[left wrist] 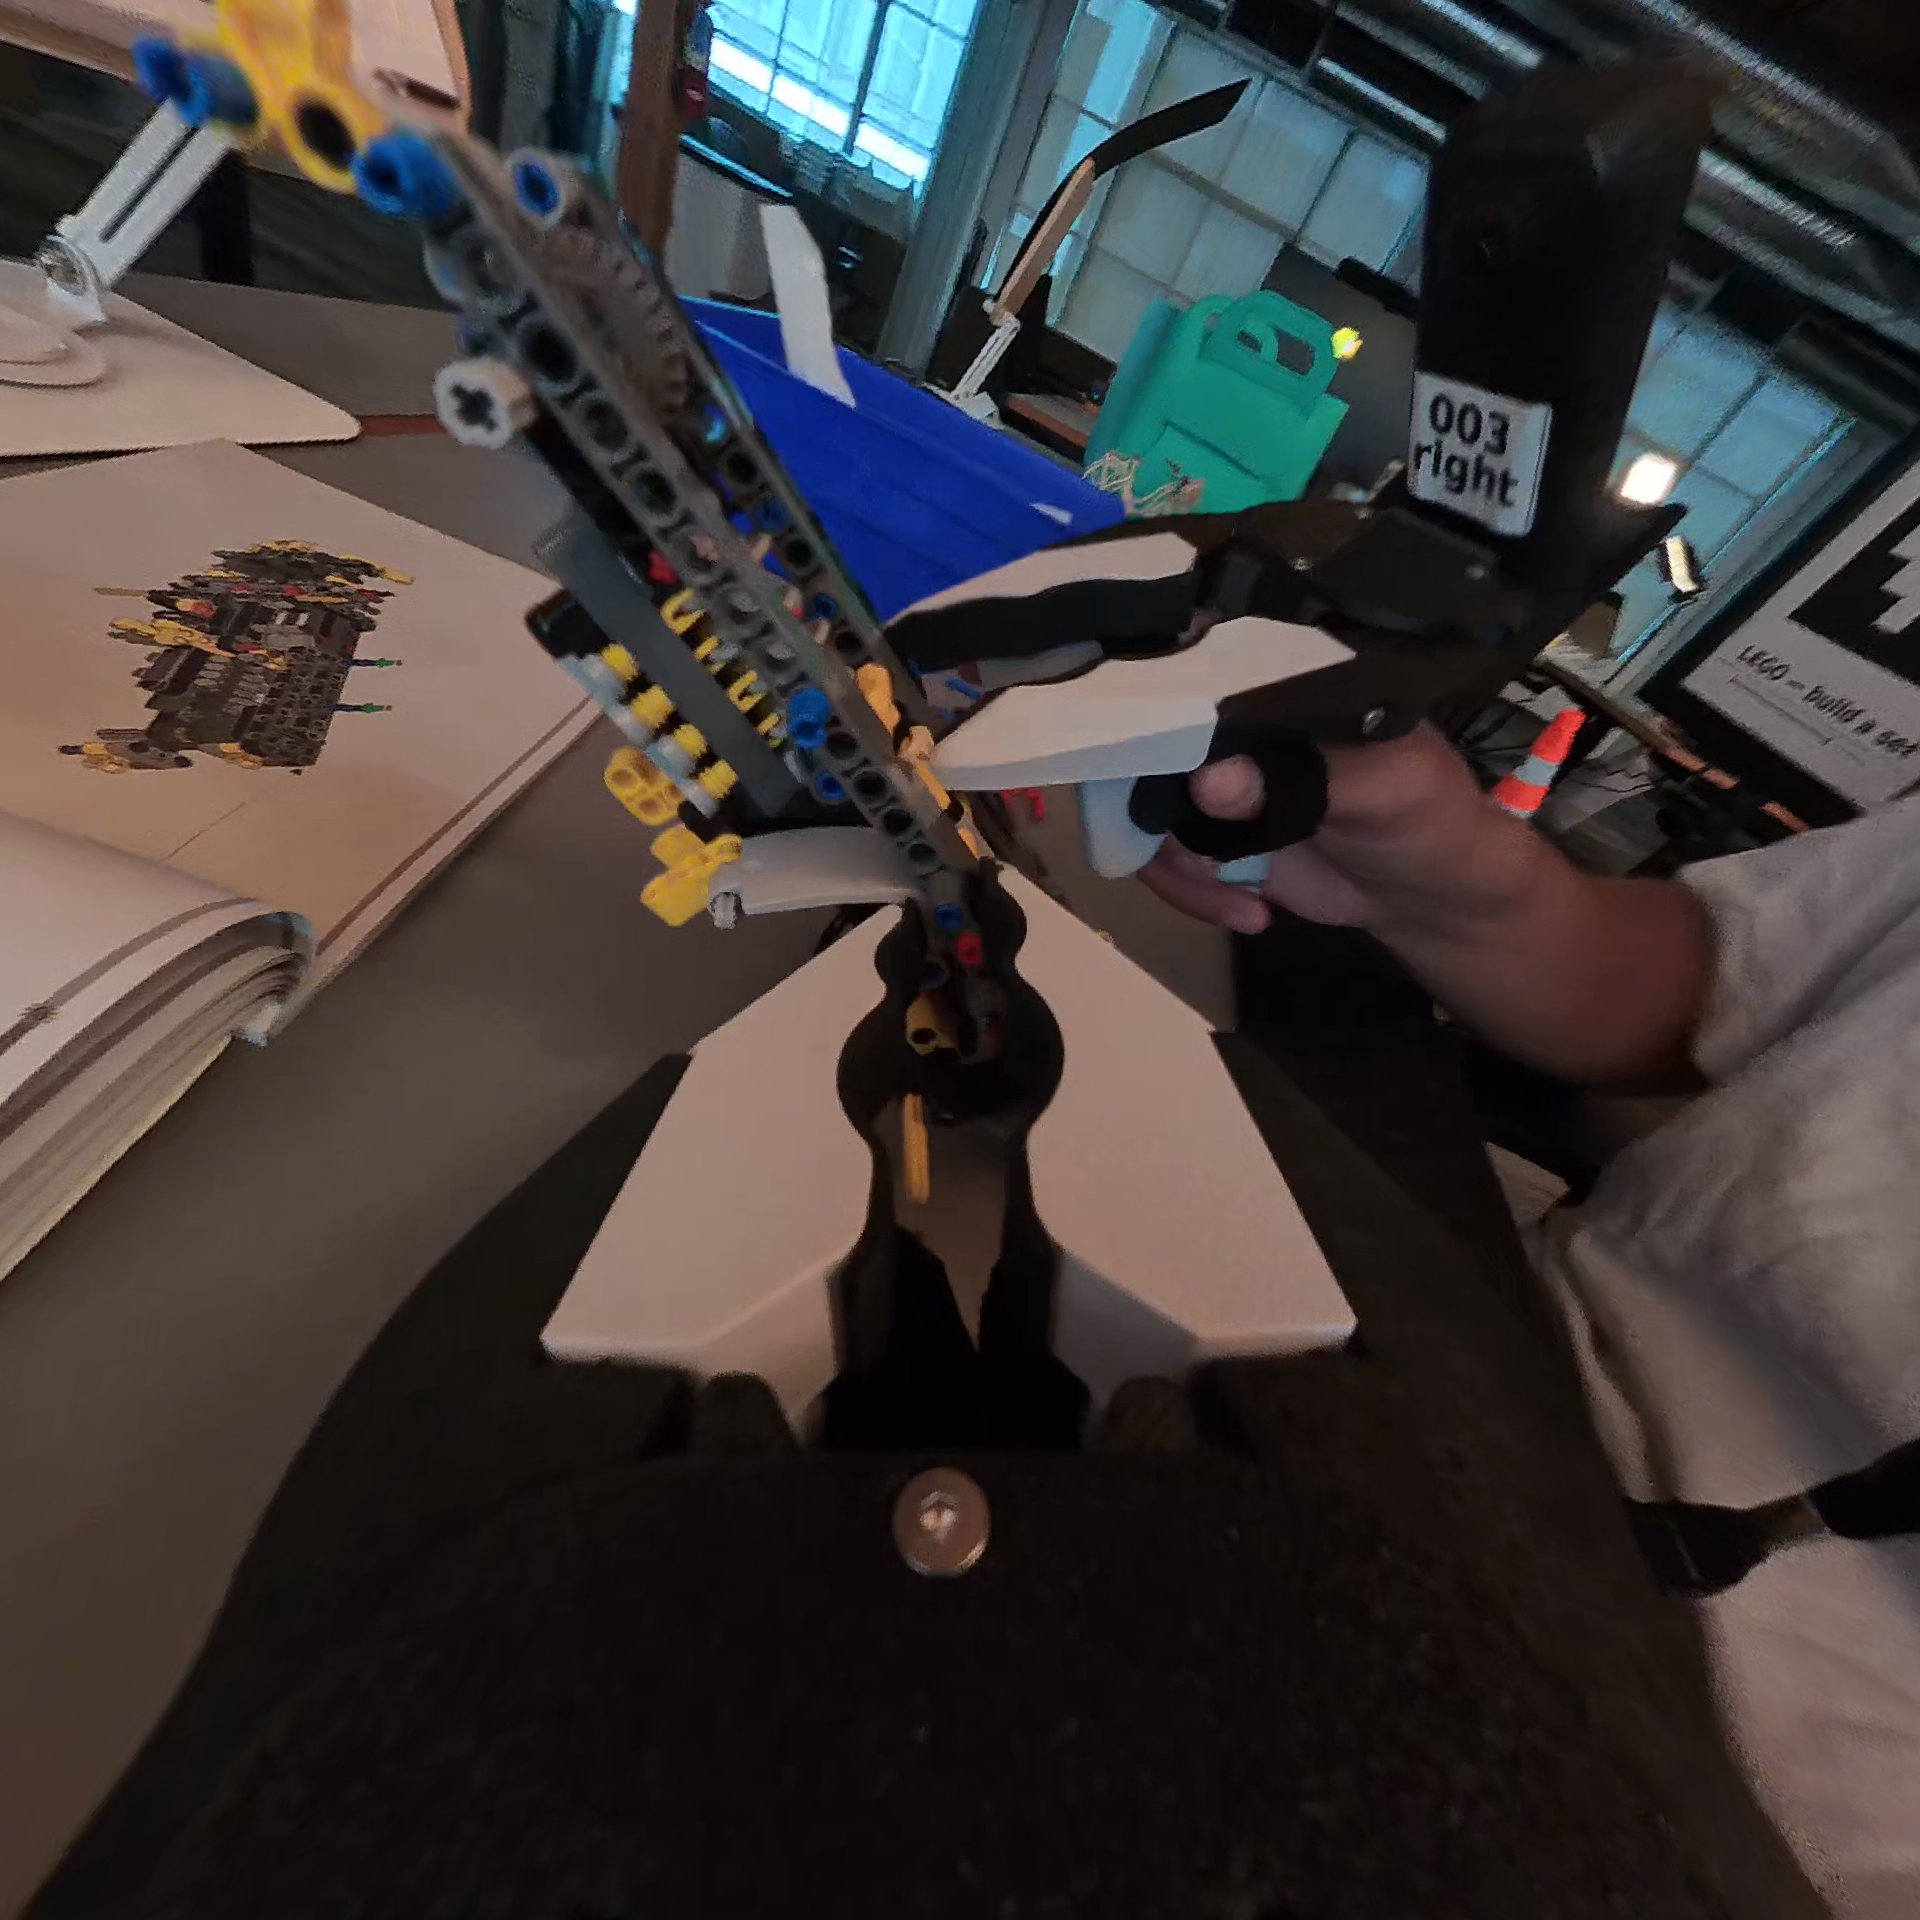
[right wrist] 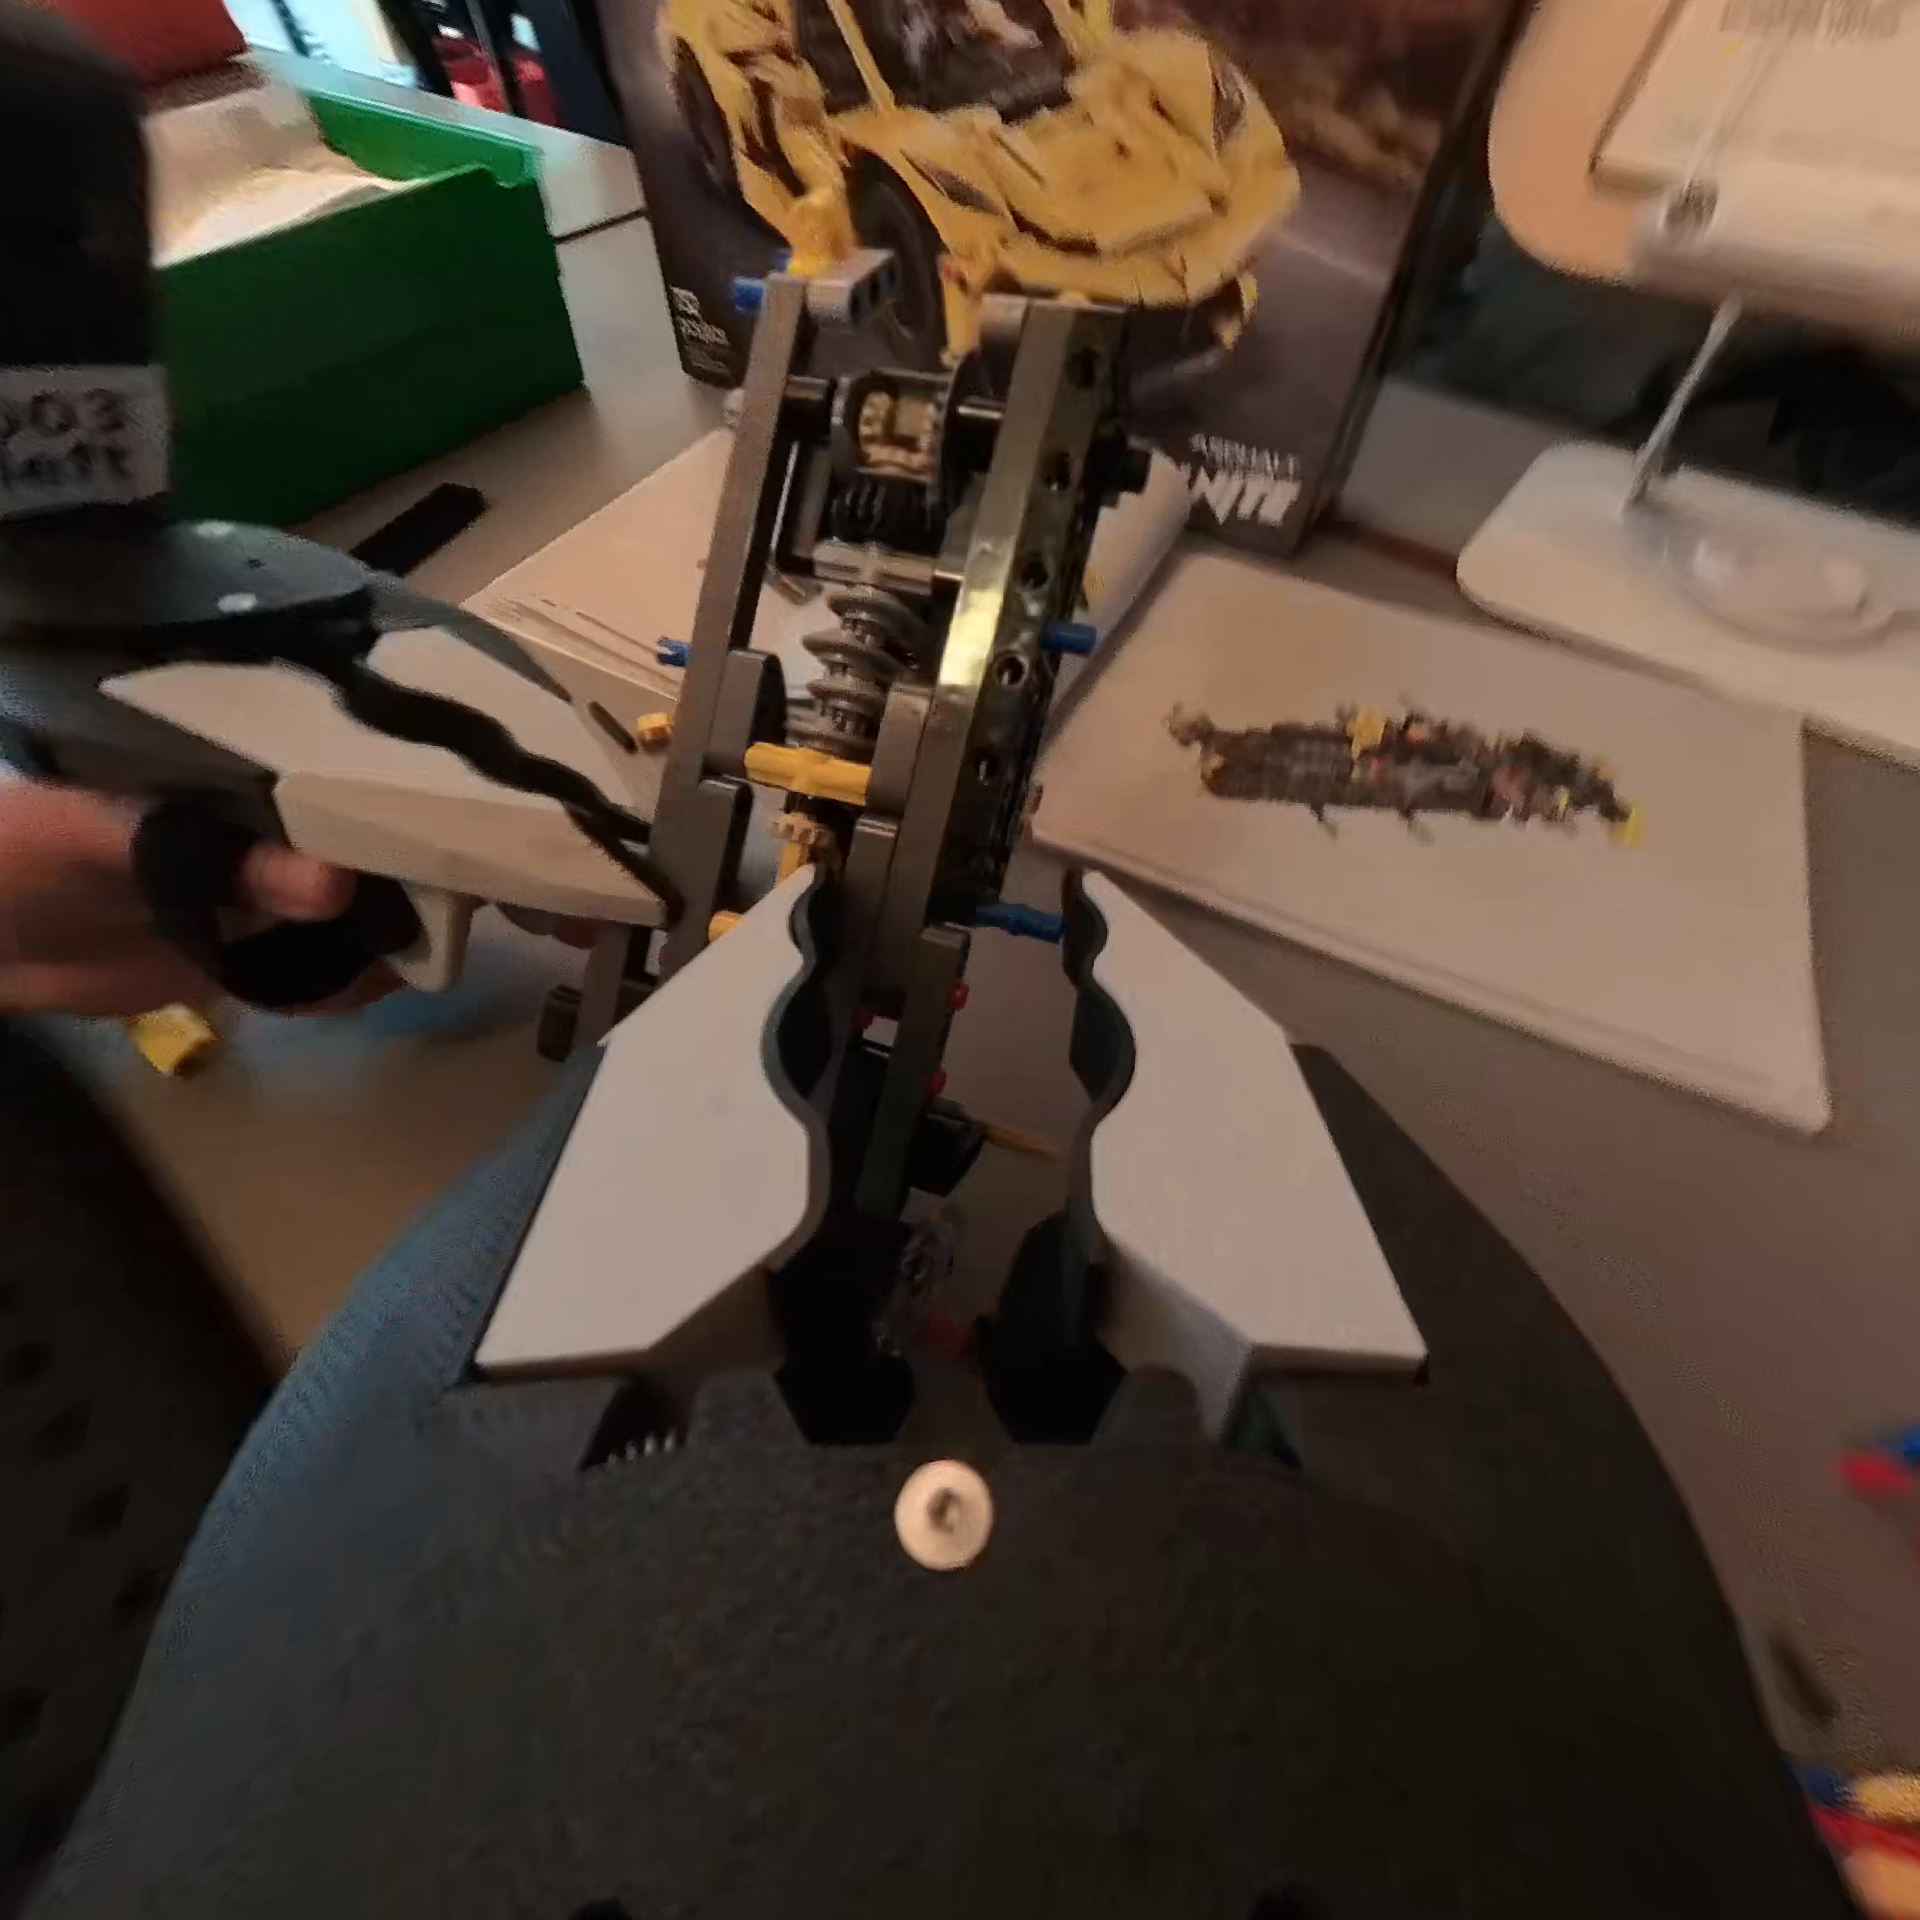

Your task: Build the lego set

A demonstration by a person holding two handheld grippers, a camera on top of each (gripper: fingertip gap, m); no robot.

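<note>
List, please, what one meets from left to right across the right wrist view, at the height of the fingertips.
Left gripper → lego assembly → open instruction booklet.

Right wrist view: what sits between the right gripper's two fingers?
The lower end of the grey lego frame stands between the open right gripper fingers, seen in the right wrist view.

- White sticker (left wrist: 1473, 454) with print on the right tool's black body.
- Similar sticker (right wrist: 78, 442) on the left tool.
- Printed sign (left wrist: 1808, 665) behind.
- Lettering on the set box (right wrist: 1247, 468).
</note>
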